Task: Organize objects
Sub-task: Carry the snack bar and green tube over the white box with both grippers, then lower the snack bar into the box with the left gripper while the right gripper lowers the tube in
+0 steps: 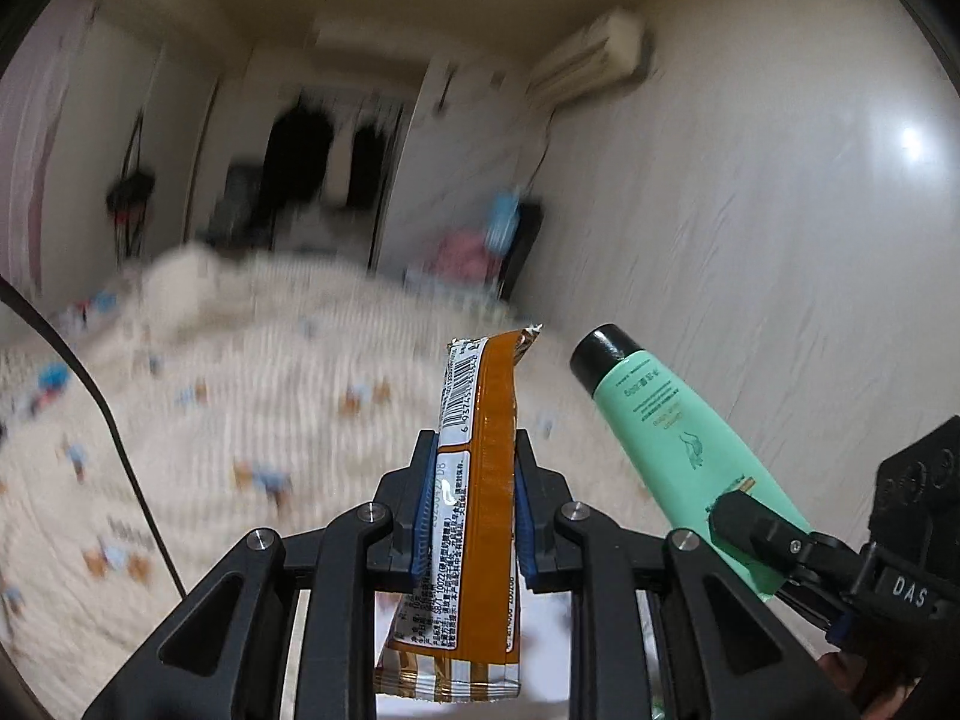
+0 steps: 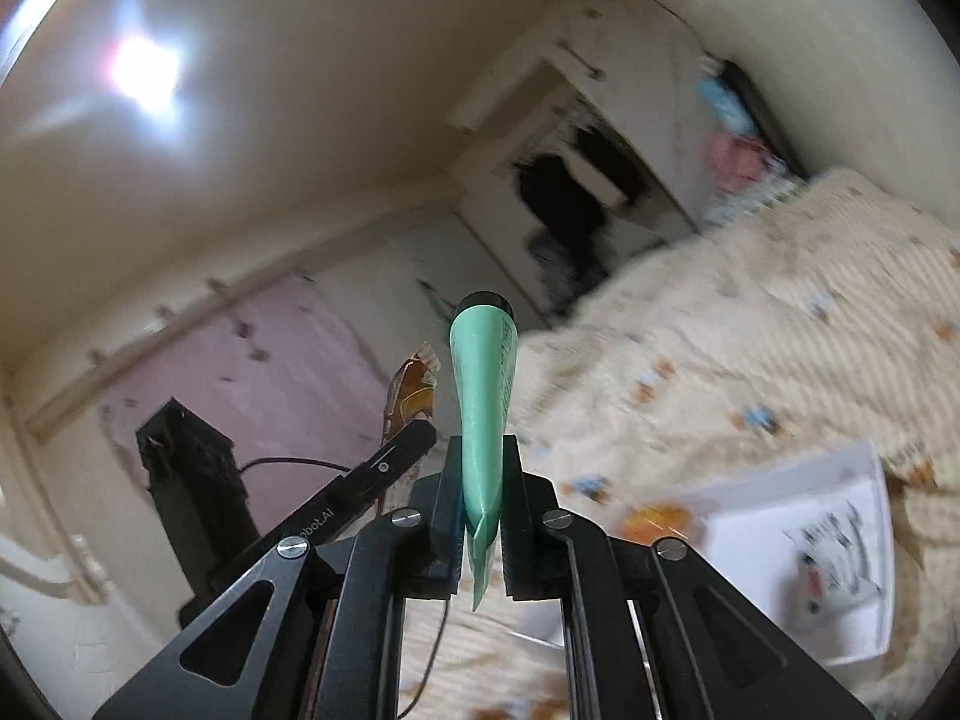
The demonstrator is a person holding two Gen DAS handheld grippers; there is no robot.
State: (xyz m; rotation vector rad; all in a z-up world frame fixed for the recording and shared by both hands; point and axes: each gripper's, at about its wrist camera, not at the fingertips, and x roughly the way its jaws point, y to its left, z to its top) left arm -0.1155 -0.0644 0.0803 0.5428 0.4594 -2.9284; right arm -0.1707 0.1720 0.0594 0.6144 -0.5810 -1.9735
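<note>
Grasping a long orange and white foil snack packet (image 1: 477, 474), the left tool (image 1: 471, 450) holds it upright above the cream patterned bed cover (image 1: 240, 408). At its 3 o'clock, the right tool (image 2: 483, 468) is clenched on the flat end of a mint-green plastic tube with black cap (image 2: 486, 372). A white tray (image 2: 864, 546) lies on the bed at 4 o'clock.

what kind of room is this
Most likely a bedroom: a cream patterned quilt spread over a bed, dark clothes hanging in an open wardrobe, and a wall air conditioner up near the ceiling.
</note>
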